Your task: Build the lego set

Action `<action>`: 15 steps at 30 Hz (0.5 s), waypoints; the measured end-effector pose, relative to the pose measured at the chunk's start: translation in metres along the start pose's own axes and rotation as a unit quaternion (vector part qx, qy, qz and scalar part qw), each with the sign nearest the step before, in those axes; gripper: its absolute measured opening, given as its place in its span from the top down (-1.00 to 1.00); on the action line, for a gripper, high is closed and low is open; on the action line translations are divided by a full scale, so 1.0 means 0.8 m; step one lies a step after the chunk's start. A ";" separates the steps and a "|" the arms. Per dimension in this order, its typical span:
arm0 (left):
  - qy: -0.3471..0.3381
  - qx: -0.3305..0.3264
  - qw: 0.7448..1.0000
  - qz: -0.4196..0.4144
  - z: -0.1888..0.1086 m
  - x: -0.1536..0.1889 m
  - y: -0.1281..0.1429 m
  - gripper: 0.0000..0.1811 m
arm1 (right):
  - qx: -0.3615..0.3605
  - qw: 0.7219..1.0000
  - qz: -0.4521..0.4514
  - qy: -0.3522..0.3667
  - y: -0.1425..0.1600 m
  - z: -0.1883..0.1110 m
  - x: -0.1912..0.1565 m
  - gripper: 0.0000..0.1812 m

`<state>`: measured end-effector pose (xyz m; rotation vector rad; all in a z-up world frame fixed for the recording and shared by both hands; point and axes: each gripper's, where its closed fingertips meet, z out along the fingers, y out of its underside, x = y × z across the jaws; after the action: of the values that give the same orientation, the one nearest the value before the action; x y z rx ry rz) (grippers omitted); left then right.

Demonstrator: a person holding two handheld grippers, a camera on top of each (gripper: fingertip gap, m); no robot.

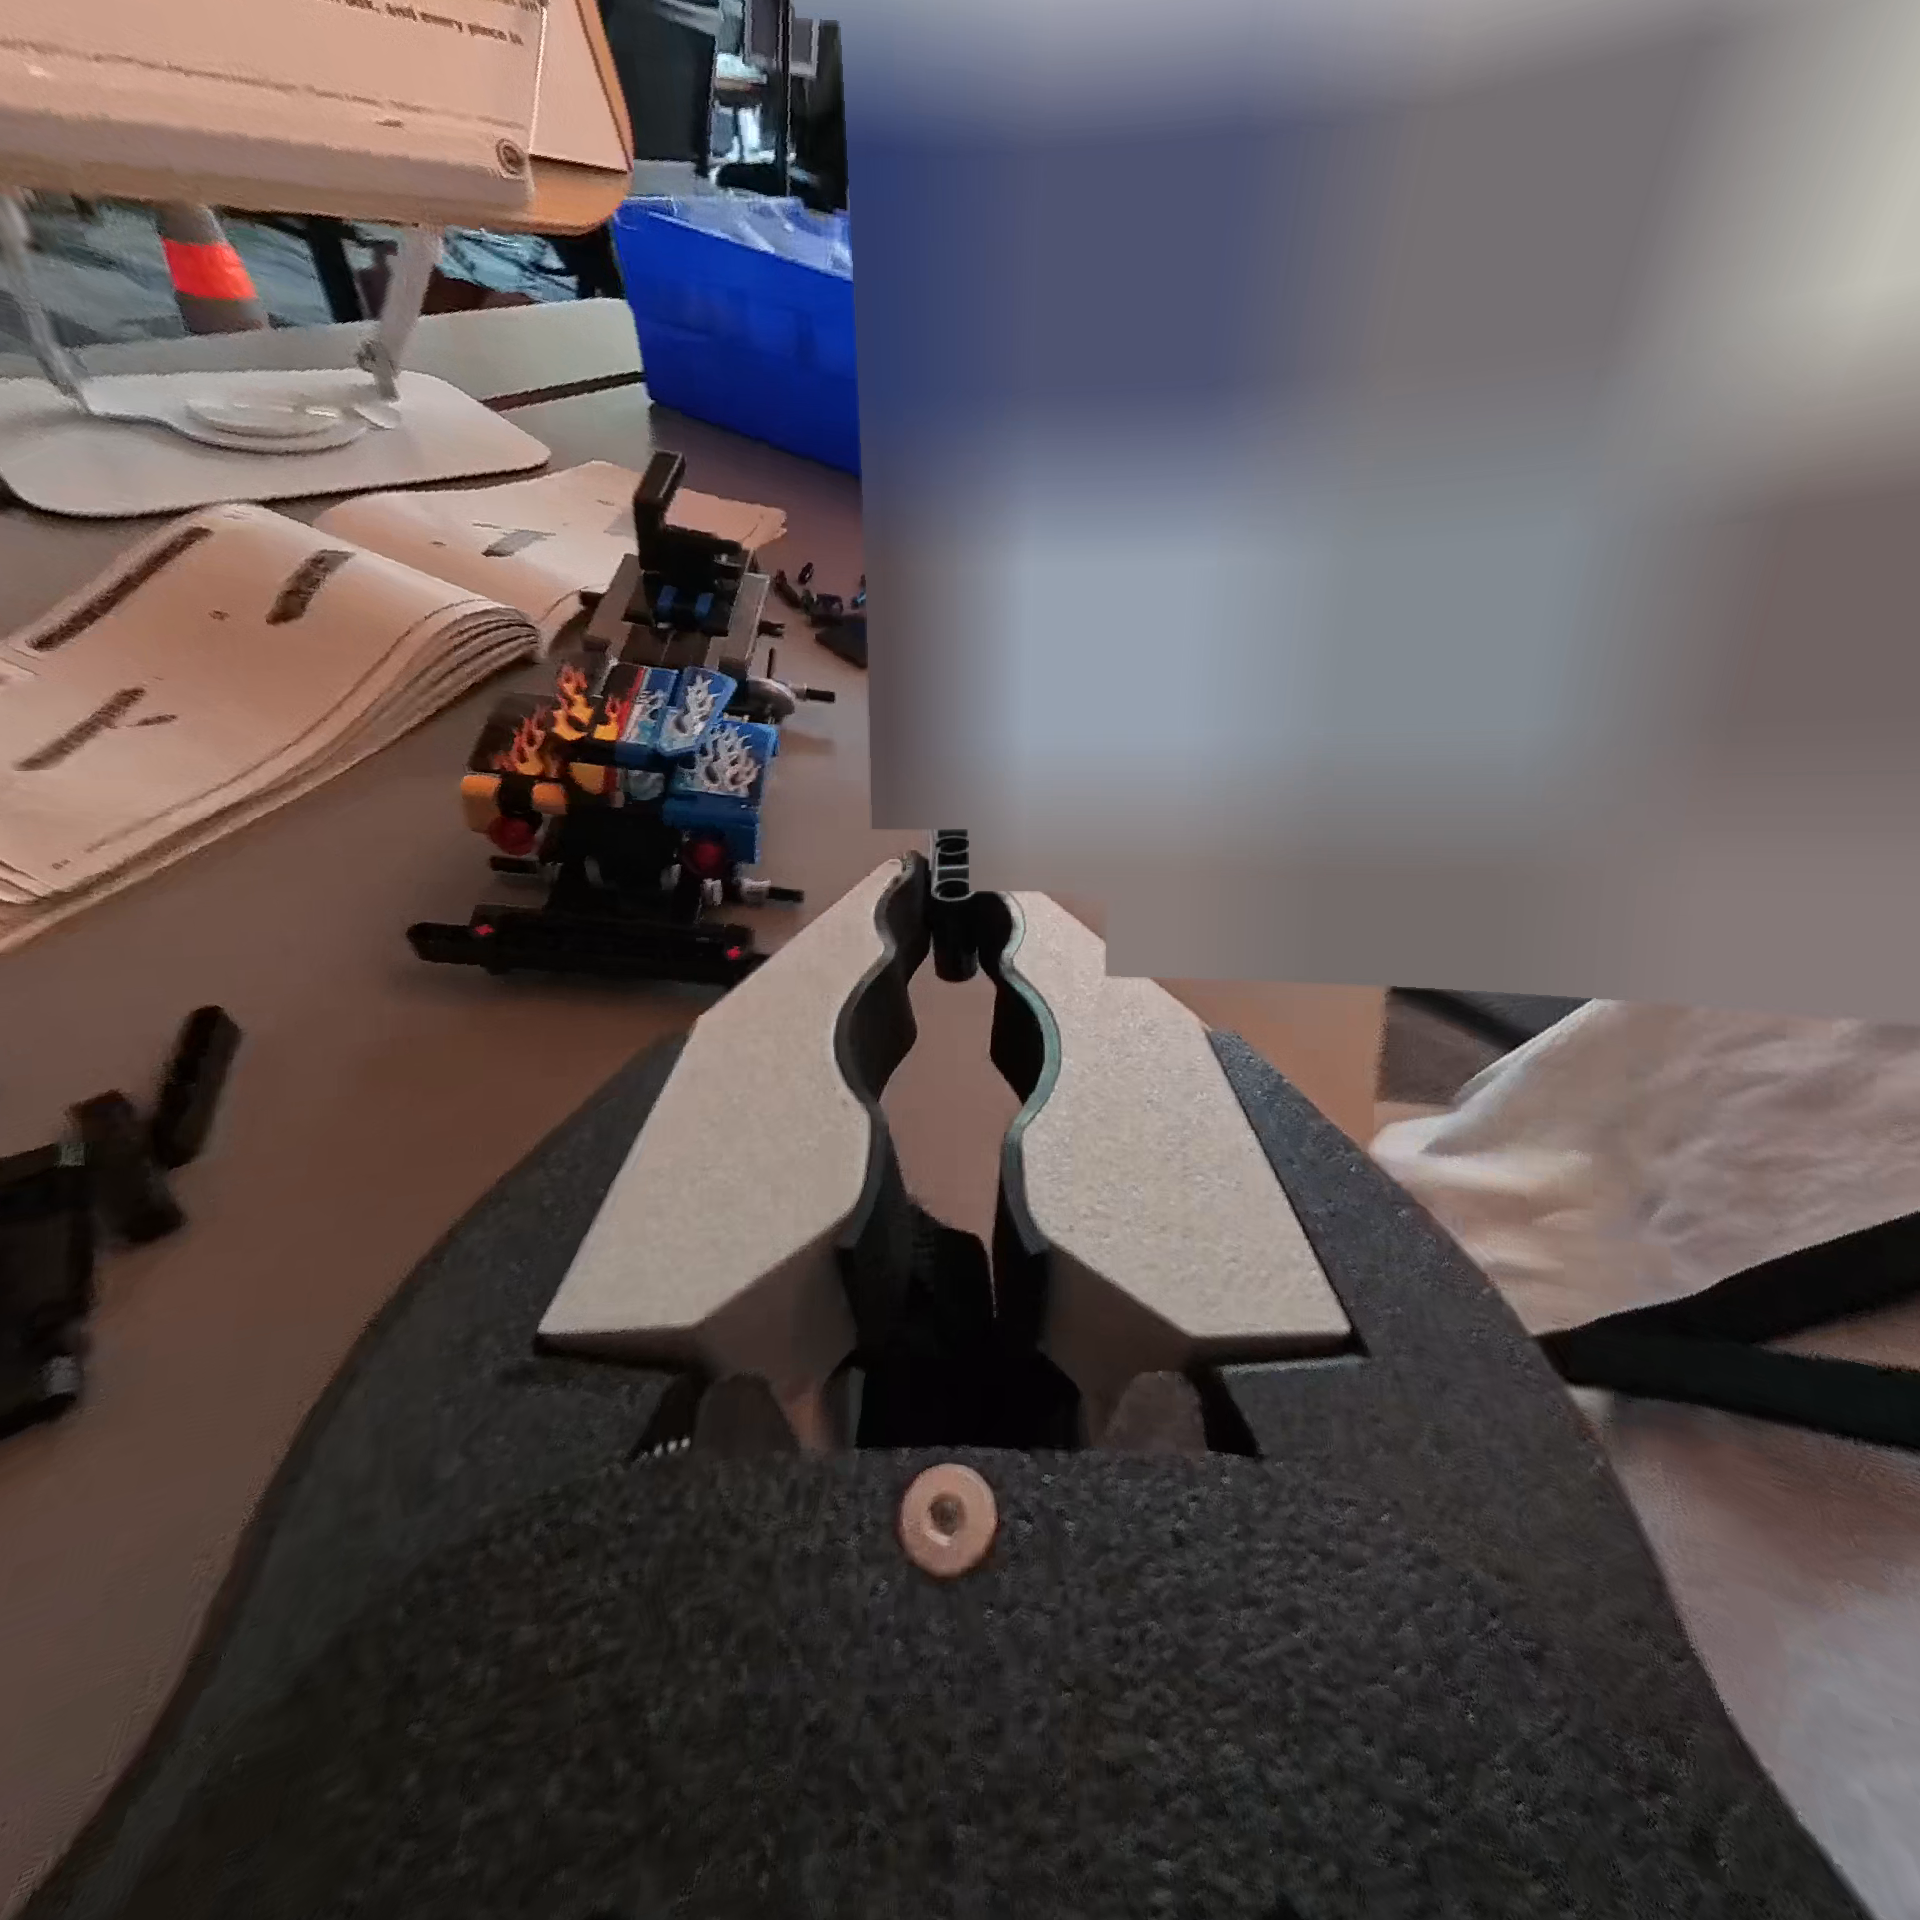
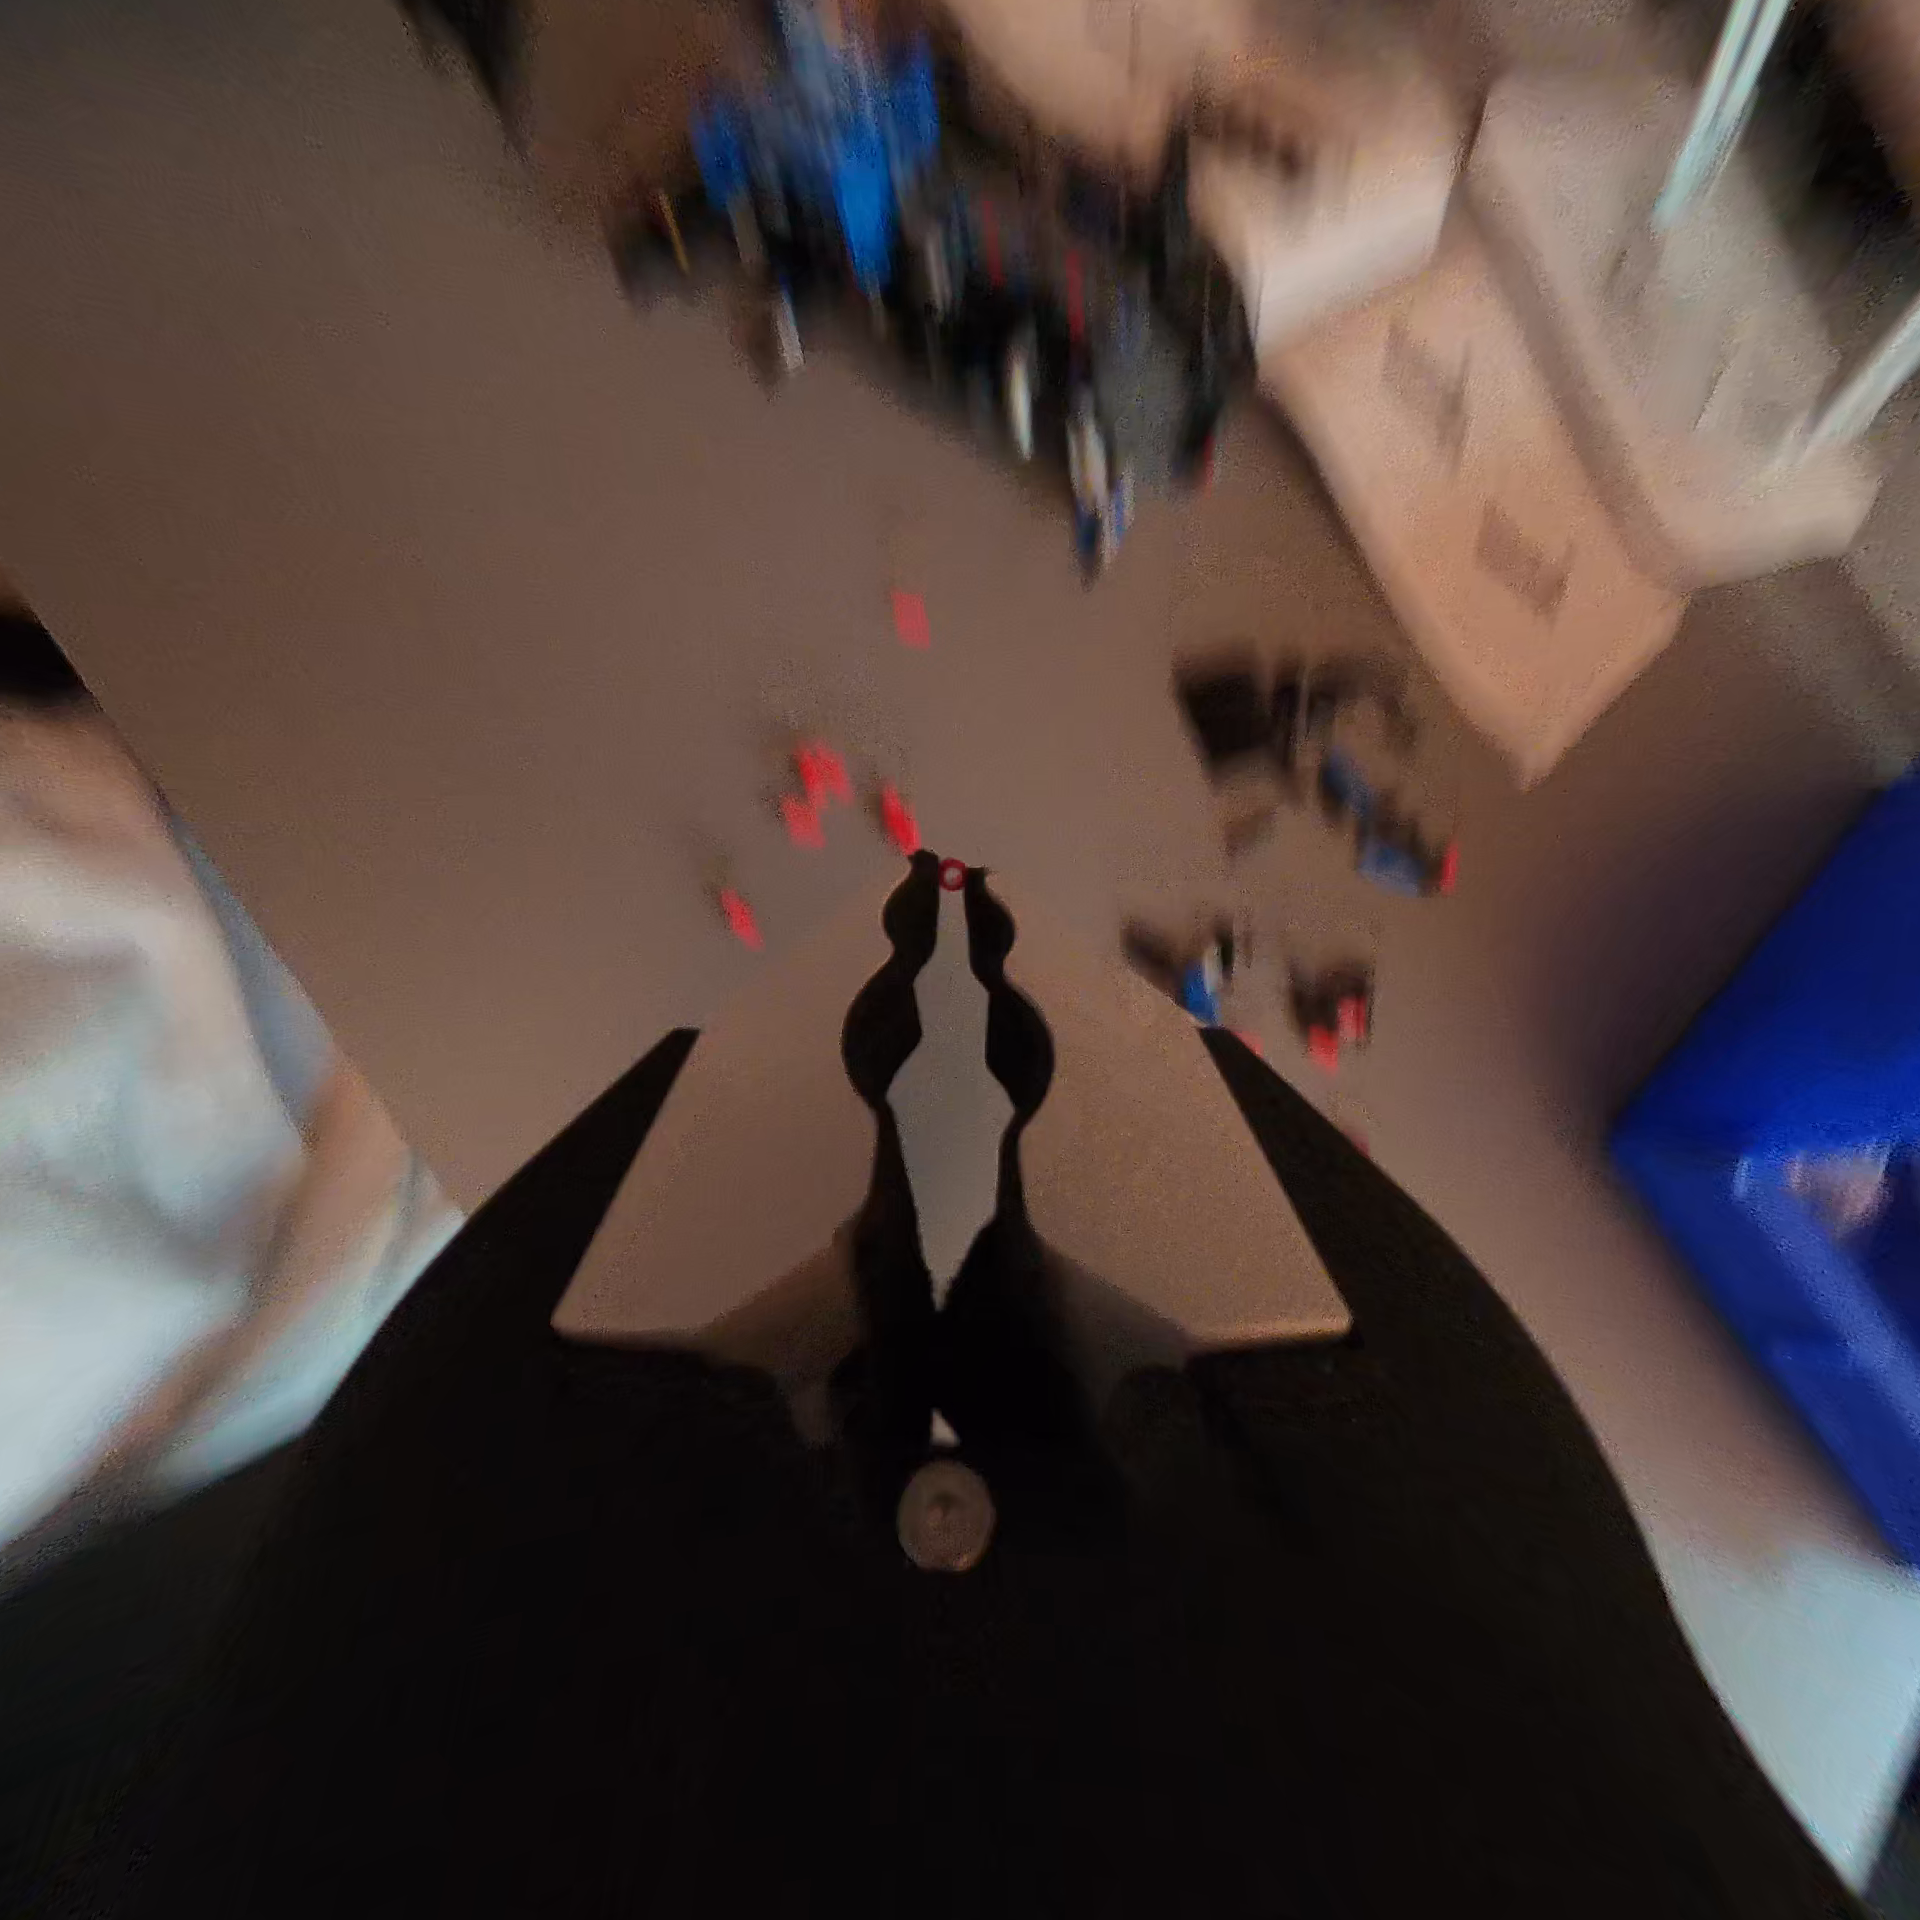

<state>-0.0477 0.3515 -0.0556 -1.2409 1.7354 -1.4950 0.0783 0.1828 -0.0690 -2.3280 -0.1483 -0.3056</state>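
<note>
table (image 1: 343,1091) brown, holds all | booklet (image 1: 208,686) at 10 o'clock | bin (image 1: 727,312) blue, at 11 | car (image 1: 623,769) half-built, at 11, beside booklet | left gripper (image 1: 951,914) clamps black beam (image 1: 951,883) | right gripper (image 2: 951,876) pinches red ring (image 2: 952,876); red bits (image 2: 821,790) at 11, blurred
</note>
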 end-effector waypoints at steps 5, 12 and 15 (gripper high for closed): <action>0.070 0.043 0.987 -0.138 0.001 0.012 -0.011 0.93 | 0.220 0.974 -0.046 0.038 -0.160 0.033 -0.092 0.96; 0.106 0.048 0.978 -0.175 0.001 0.029 -0.010 0.94 | 0.261 0.955 -0.083 0.113 -0.183 0.074 -0.135 0.96; 0.089 0.046 0.983 -0.152 0.000 0.031 -0.010 0.93 | 0.254 0.957 -0.075 0.123 -0.182 0.074 -0.130 0.96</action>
<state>-0.0558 0.3301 -0.0437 -1.4083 1.6178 -1.8918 -0.0403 0.3257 -0.0363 -1.7573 -0.2501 -0.5595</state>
